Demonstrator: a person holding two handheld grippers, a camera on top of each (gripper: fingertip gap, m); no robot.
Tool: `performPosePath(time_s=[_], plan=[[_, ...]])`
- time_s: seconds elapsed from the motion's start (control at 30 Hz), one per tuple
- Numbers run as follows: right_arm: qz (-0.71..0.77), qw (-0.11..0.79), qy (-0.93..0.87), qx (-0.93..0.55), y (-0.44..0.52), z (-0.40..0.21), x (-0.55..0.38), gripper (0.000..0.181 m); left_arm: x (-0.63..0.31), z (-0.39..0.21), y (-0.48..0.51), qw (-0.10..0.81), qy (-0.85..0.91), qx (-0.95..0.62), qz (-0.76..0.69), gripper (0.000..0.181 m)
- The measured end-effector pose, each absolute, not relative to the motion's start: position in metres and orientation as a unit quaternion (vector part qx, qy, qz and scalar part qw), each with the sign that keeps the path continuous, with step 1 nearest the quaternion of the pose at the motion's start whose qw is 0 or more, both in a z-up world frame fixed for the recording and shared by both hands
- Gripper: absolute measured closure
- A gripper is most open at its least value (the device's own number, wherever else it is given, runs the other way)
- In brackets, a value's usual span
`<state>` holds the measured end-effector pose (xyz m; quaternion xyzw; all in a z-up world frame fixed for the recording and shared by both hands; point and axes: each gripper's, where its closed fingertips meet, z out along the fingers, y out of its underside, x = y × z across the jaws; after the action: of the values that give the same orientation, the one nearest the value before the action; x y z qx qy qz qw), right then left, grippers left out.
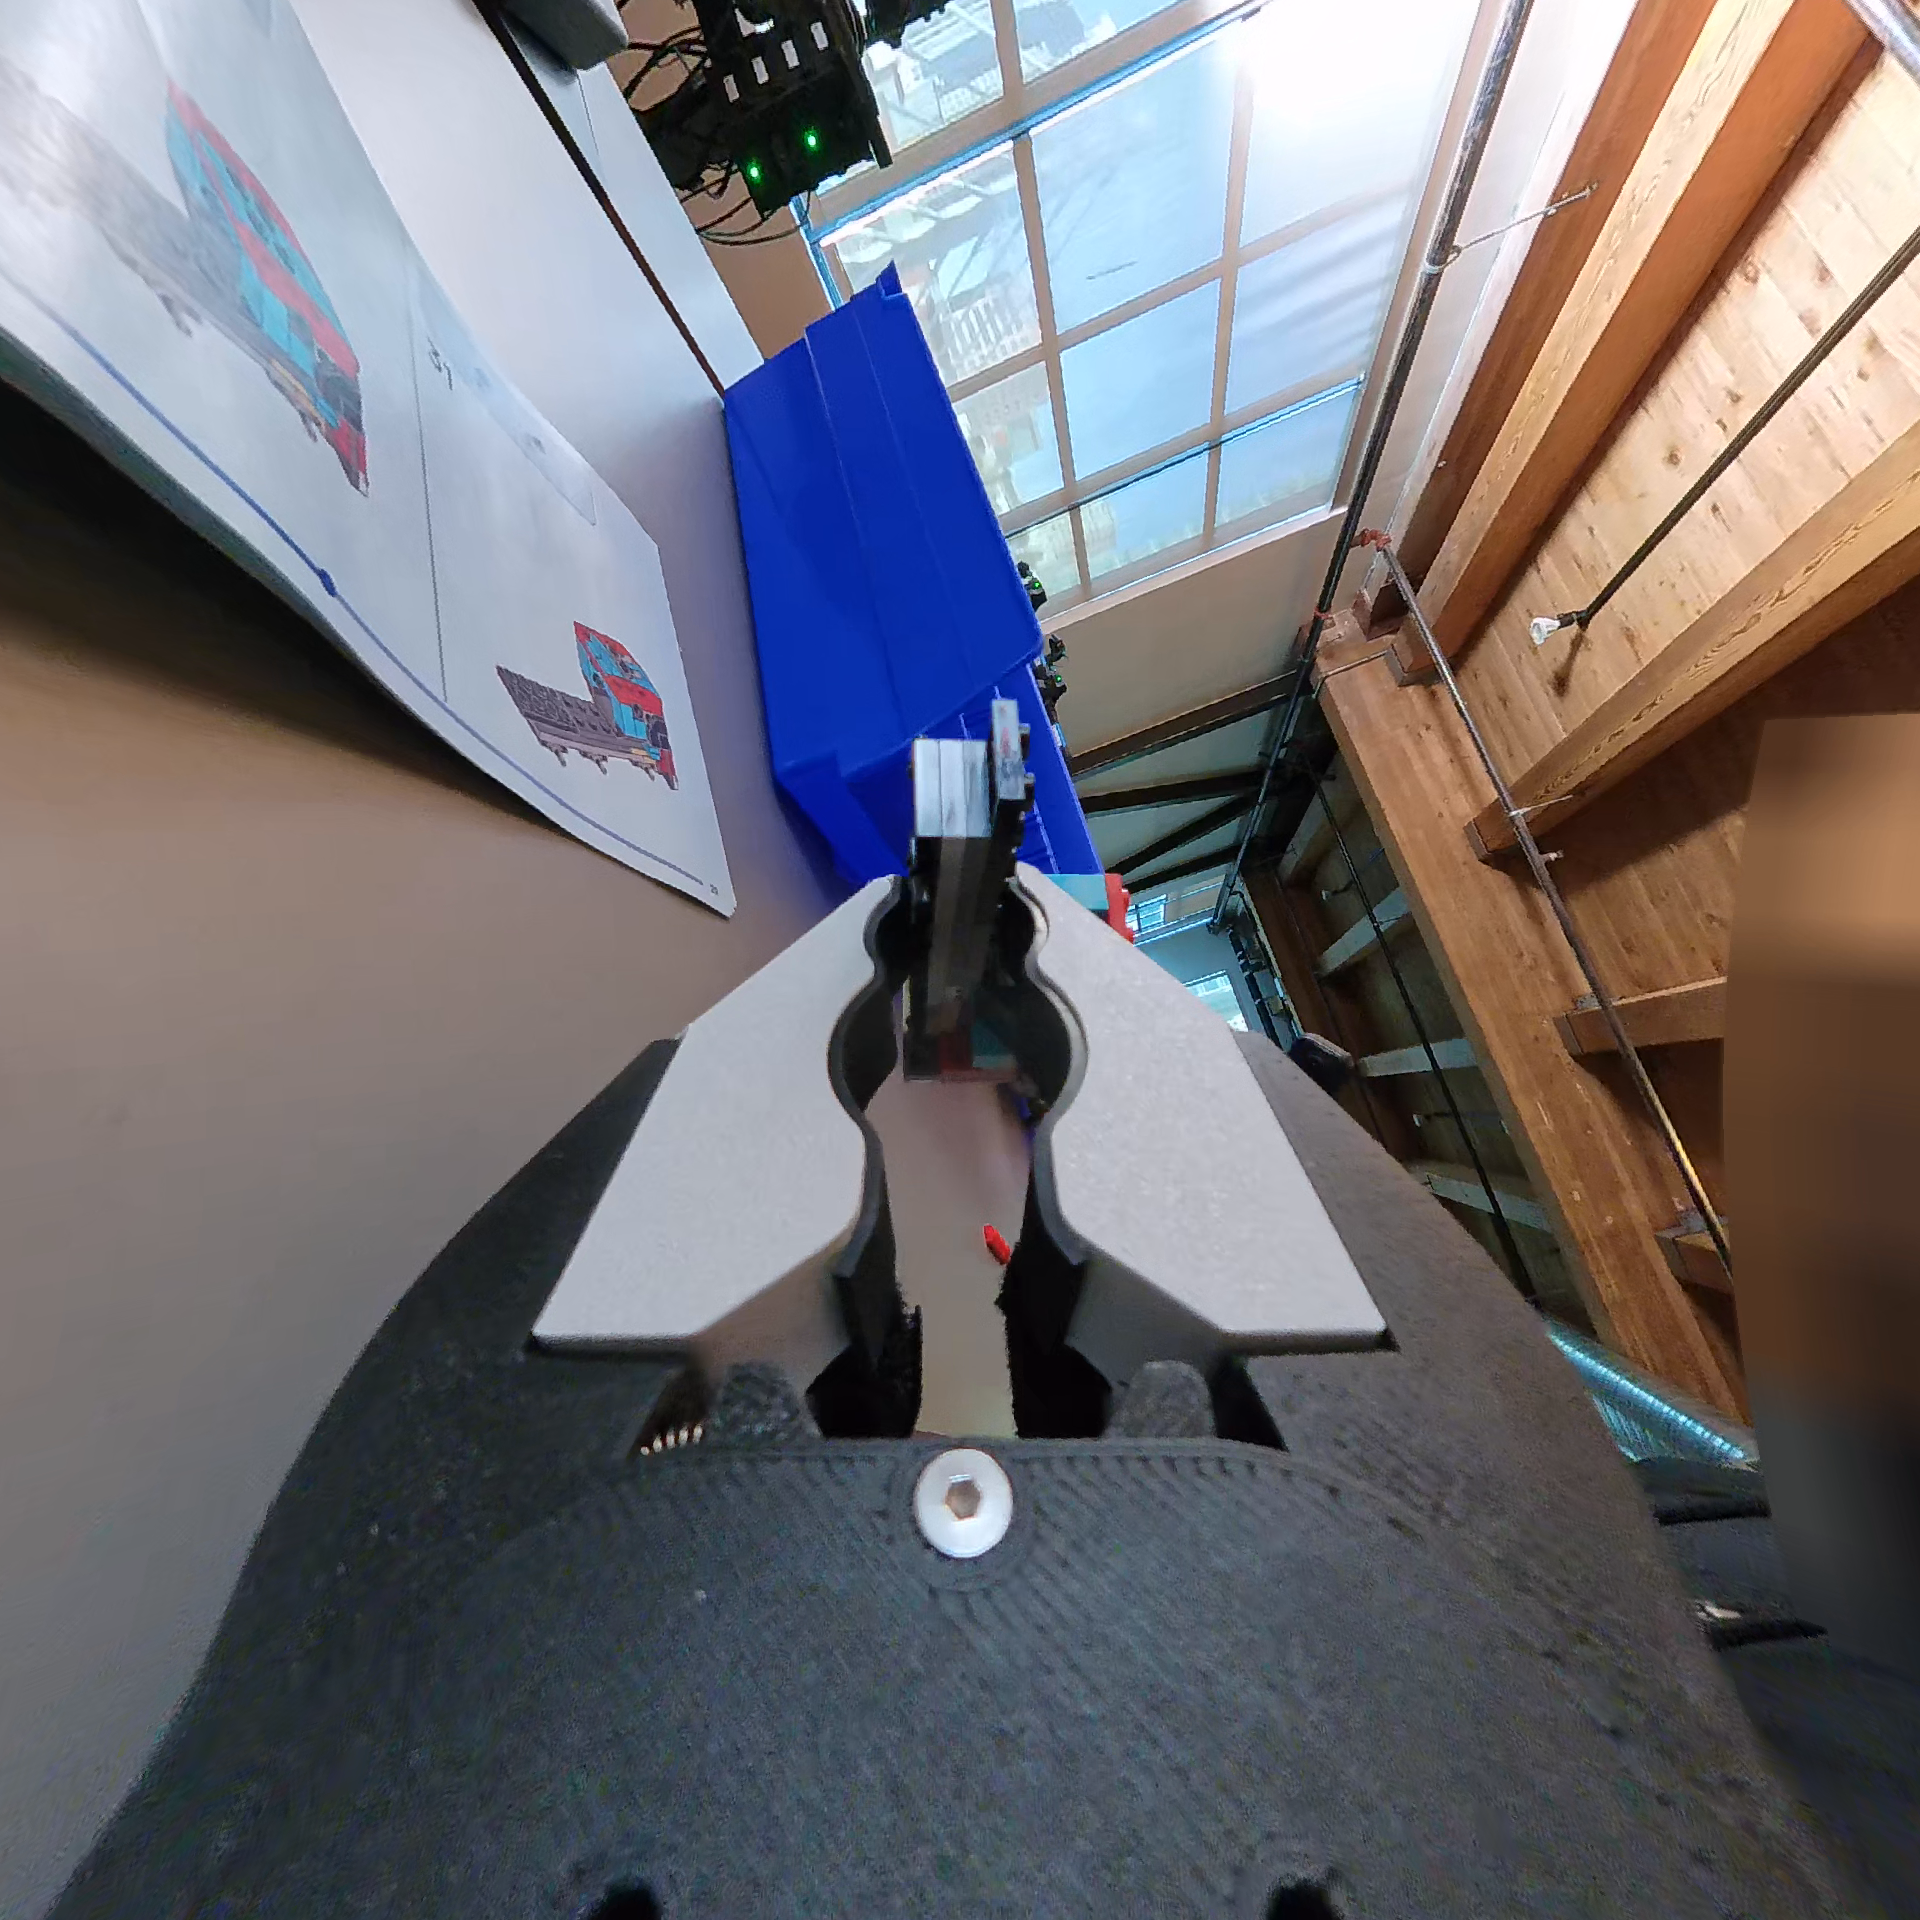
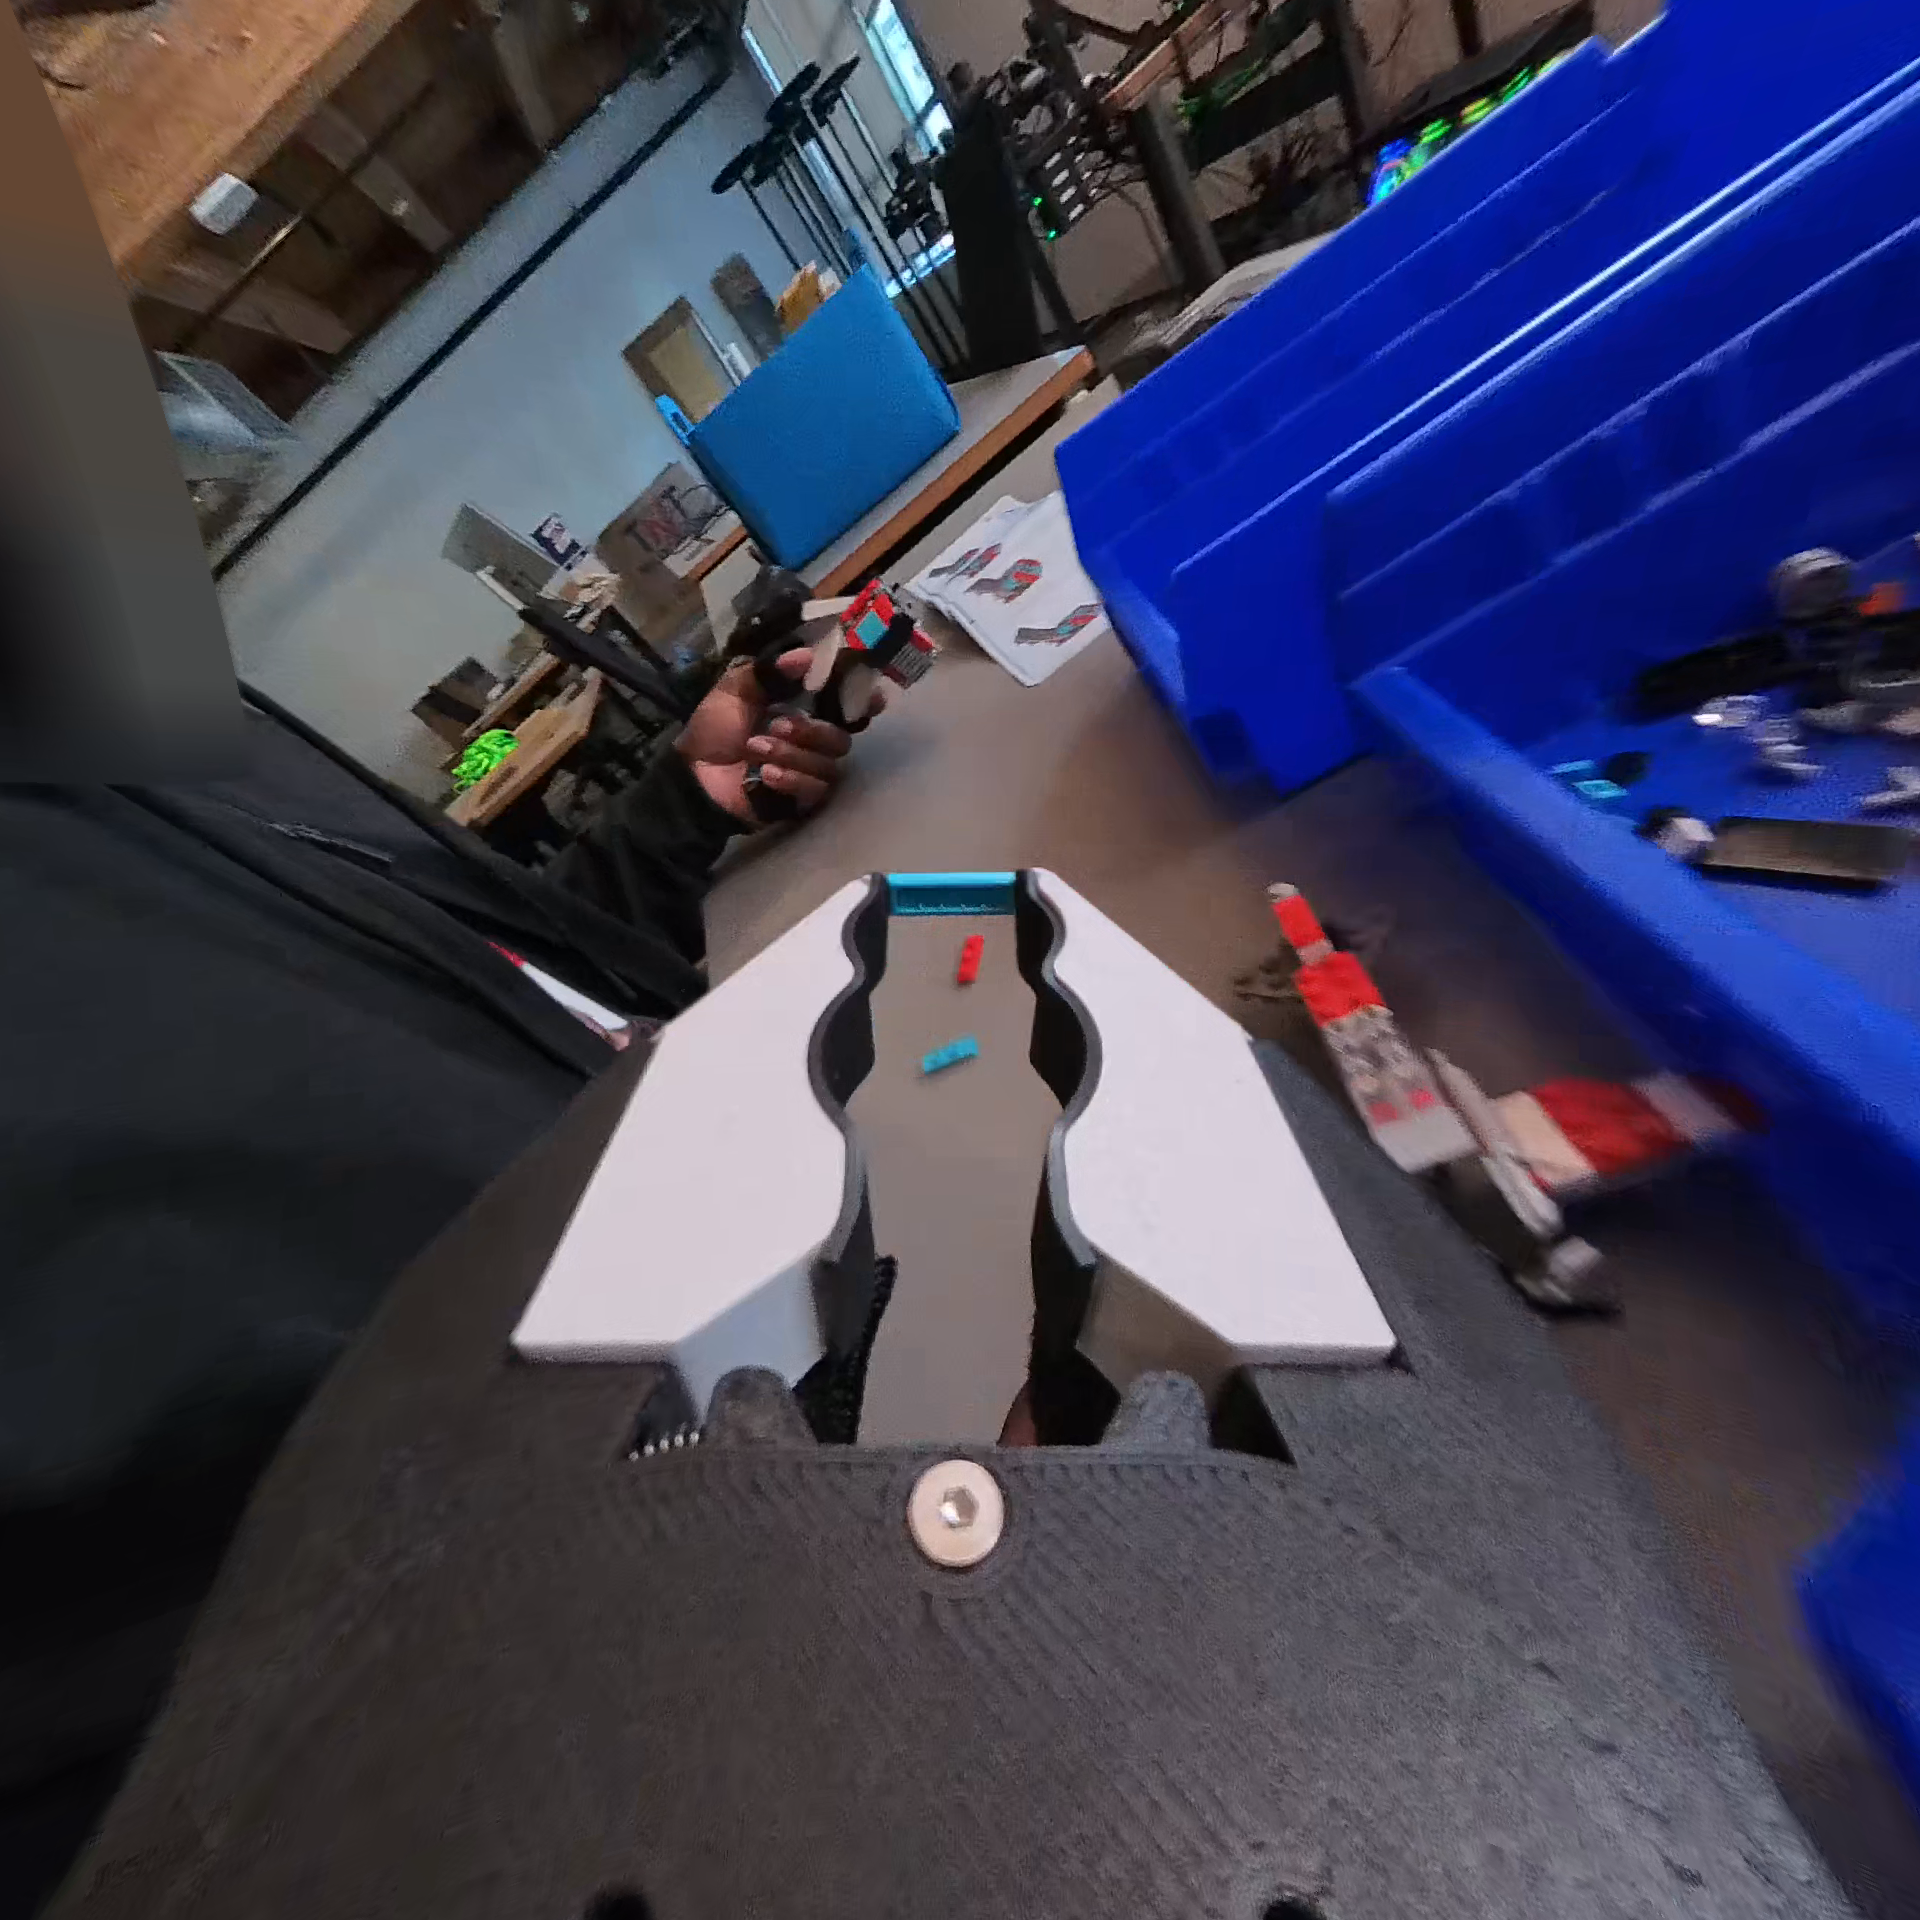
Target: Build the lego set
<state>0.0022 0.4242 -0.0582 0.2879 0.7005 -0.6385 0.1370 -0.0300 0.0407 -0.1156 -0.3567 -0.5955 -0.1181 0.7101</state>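
Observation:
My left gripper [image 1: 957, 896] is shut on a partly built lego model [image 1: 964, 821] of grey and black plates with red and teal parts, held up off the table. The right wrist view shows it farther off [image 2: 844, 649], in a person's hand, with the red and teal model [image 2: 885, 632] in its jaws. My right gripper [image 2: 951, 883] is shut on a teal lego piece [image 2: 951, 895] that spans its fingertips. Below it on the table lie a small red piece [image 2: 969, 957] and a small teal piece [image 2: 949, 1056].
An open instruction booklet [image 1: 436, 488] lies on the brown table [image 2: 997, 758]; it also shows in the right wrist view [image 2: 1023, 597]. Blue parts bins [image 2: 1558, 468] stand to the right, the nearest holding several loose pieces [image 2: 1787, 847]. A red and grey lego section [image 2: 1371, 1049] lies beside the bins. The grippers' ends are close to 40 centimeters from one another.

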Motion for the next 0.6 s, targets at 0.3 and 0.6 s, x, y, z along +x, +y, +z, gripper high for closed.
performPosePath(time_s=[0.3,0.6], plan=[[-0.569,0.167,0.752,0.289,0.315,-0.127,0.037,0.156,-0.027,-0.115,0.041,0.711,-0.594,-0.358,-0.117,0.165],[-0.549,0.034,0.765,0.334,0.393,-0.104,0.01,0.139,-0.028,-0.118,0.042,0.703,-0.6,-0.363,-0.116,0.165]])
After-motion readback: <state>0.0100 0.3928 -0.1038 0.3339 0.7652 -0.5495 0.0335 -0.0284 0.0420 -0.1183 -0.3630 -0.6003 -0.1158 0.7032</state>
